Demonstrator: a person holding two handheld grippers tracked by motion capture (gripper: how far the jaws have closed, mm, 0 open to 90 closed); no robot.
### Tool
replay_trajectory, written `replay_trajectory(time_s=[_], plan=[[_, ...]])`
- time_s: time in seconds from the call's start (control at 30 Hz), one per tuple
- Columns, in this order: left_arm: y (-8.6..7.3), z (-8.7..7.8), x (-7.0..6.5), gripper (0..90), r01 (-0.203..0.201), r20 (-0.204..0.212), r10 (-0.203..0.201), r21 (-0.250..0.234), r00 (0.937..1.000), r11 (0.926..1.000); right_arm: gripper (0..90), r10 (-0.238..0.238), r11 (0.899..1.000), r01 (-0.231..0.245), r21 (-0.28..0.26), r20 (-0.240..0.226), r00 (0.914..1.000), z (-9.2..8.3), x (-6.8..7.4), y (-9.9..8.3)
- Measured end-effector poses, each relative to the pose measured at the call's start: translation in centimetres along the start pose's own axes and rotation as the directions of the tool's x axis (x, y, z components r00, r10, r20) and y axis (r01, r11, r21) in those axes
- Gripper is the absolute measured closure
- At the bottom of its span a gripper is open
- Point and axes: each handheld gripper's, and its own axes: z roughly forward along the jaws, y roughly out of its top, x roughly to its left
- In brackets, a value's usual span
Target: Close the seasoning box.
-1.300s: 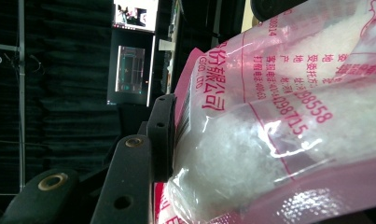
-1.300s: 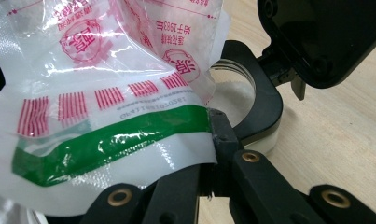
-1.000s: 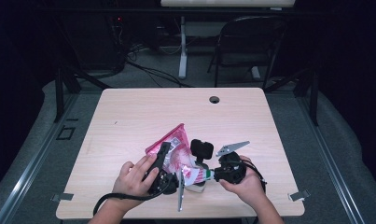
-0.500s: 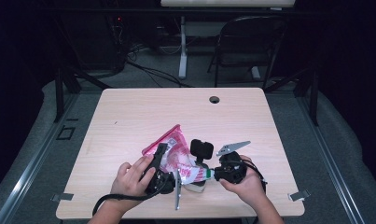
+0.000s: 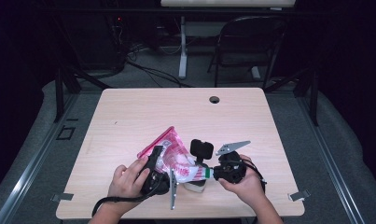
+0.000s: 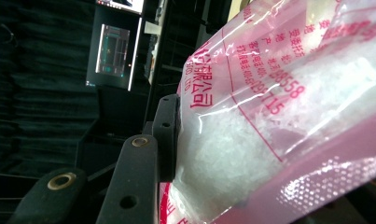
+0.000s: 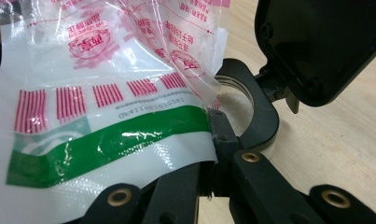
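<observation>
While the person's hands rest at the near edge of the table, the high view shows the plastic bag stretched between the left hand-held gripper and the right hand-held gripper. The left jaws have just been closing with the bag between them, probably securing a second hold. The left gripper view brings the bag's white contents close, lying against one jaw. The right gripper view reveals the jaws clamped on the bag's green-striped edge, beside a black lidded container.
</observation>
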Motion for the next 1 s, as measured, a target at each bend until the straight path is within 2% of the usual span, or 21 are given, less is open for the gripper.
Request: replay_trajectory(time_s=[0.23, 0.6, 1.0], plan=[[-0.5, 0.0, -0.1, 69.2, 0.028, 0.018, -0.028, 0.01, 0.9994, 0.9996, 90.0, -0.008, 1.0, 0.008, -0.011, 0.004, 1.0, -0.2, 0.2, 0.4], [-1.2, -0.1, -0.6, 70.1, 0.035, 0.044, -0.036, 0.025, 0.9984, 0.9991, 90.0, -0.01, 1.0, 0.01, -0.024, 0.001, 1.0, -0.2, 0.4, 0.7], [-2.0, -0.3, -1.1, 70.5, 0.073, 0.064, -0.076, 0.037, 0.9951, 0.9966, 90.0, -0.02, 0.999, 0.02, -0.03, 0.002, 0.9998, 0.0, 0.8, 1.1]])
